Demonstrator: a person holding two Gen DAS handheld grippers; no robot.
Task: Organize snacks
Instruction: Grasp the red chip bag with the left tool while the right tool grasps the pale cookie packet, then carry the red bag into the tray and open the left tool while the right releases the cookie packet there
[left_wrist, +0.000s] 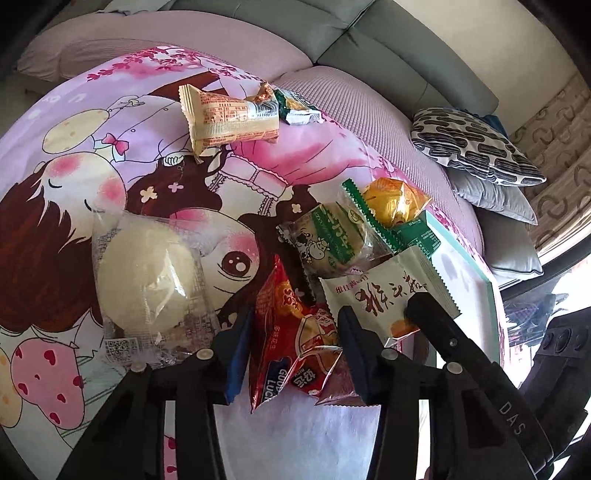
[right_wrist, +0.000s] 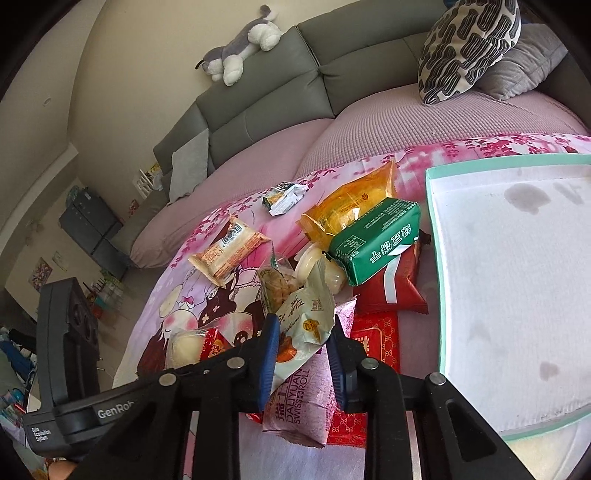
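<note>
Grey sofa (right_wrist: 295, 74) fills the background, its seat under a lilac cover, with a pink cartoon-print cloth (left_wrist: 92, 155) spread over that as my work surface. Snacks lie scattered on the cloth.

Left wrist view: my left gripper (left_wrist: 291, 325) sits at lower centre, blue-padded fingers (left_wrist: 238, 354) set moderately wide on either side of a red packet (left_wrist: 280, 332). I cannot tell whether the pads press it. Left of it lies a clear-wrapped round bun (left_wrist: 147, 277). Upper centre holds a beige wafer pack (left_wrist: 229, 118), with a small green-and-white packet (left_wrist: 295, 107) touching its right end. Right of centre, a green-labelled cake (left_wrist: 328, 240) lies against a yellow packet (left_wrist: 397, 201).

Right wrist view: my right gripper (right_wrist: 304, 354) is at lower centre, jaws narrowed around a pale green packet (right_wrist: 303, 317), pads against both its sides. The packet stands tilted above a pink swiss roll pack (right_wrist: 306, 402), which lies on a flat red patterned packet (right_wrist: 376, 339). Above these, a green wrapped bar (right_wrist: 373, 236) rests on a dark red pack (right_wrist: 399, 284). A white tray with a teal rim (right_wrist: 432, 221) fills the right side of the frame, its floor stained. Upper right, a black-and-white patterned cushion (right_wrist: 469, 44); upper centre, a plush husky (right_wrist: 240, 48) on the sofa back.
</note>
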